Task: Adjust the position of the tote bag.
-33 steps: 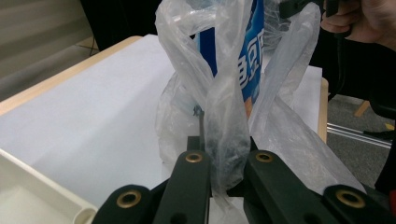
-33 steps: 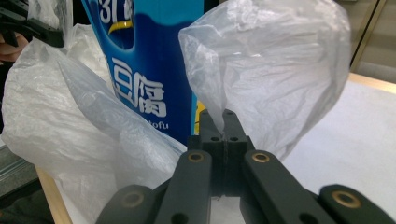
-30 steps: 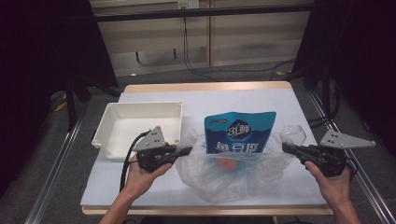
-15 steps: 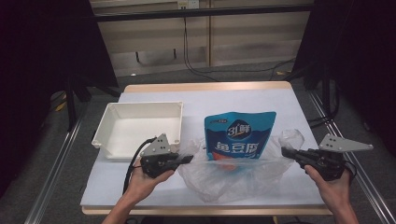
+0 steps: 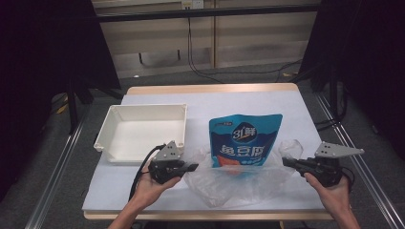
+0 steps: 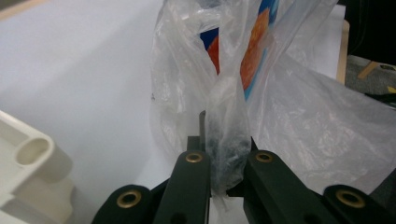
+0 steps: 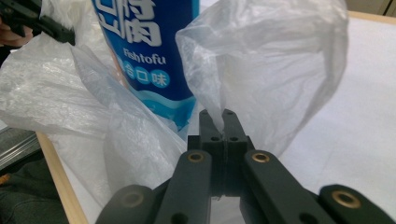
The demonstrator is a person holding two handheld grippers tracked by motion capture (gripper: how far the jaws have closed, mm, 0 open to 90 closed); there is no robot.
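Note:
A clear plastic bag (image 5: 239,183) lies spread on the white table, its mouth held from both sides. A blue snack pouch (image 5: 244,140) sits with its lower part inside the bag. My left gripper (image 5: 192,167) is shut on the bag's left handle (image 6: 226,140), bunched between the jaws. My right gripper (image 5: 285,162) is shut on the right handle (image 7: 219,112), a loop of film (image 7: 280,70) rising from its tips. In the right gripper view the pouch (image 7: 149,51) stands just left of the jaws; in the left gripper view the pouch (image 6: 254,51) shows through the film.
An empty white tray (image 5: 143,131) stands on the left of the table, close to my left hand; its corner (image 6: 28,158) shows in the left gripper view. The table's wooden edge (image 7: 56,186) runs near the right hand. Dark floor and metal rails lie around it.
Both hands have sunk toward the table with the bag handles in their jaws, and the bag has settled lower around the pouch.

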